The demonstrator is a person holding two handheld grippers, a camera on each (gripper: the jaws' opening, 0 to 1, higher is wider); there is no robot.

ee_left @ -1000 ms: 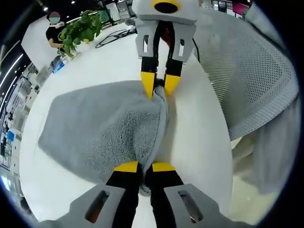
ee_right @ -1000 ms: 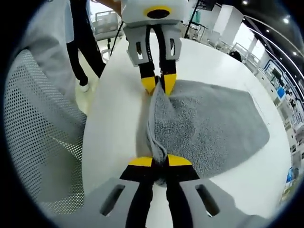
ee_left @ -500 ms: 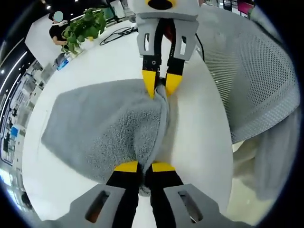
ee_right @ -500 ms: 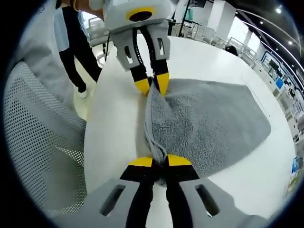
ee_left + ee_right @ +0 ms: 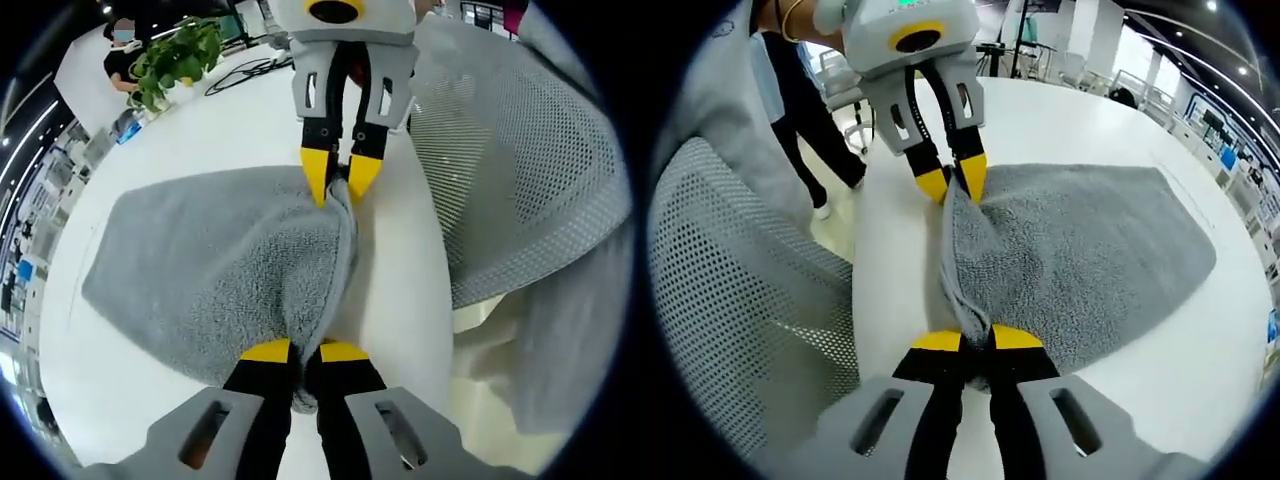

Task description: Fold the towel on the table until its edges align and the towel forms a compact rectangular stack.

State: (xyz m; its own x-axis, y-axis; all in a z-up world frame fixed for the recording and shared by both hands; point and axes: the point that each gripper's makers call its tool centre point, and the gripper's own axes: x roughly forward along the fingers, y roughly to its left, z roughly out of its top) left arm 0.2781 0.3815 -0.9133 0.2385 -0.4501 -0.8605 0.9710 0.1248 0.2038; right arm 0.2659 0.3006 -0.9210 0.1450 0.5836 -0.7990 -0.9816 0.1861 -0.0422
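A grey towel [image 5: 220, 265] lies on the white tabletop [image 5: 240, 120], its near edge clamped at both corners by the left gripper [image 5: 303, 352] and right gripper [image 5: 977, 340]. Thick, limp terry, it sags and bunches between grips, so corner holds look best.

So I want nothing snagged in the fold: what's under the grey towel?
Around the grey terry towel only the white round table shows. Both tools, left and right, pinch one bunched edge; whatever lies beneath the cloth is covered.
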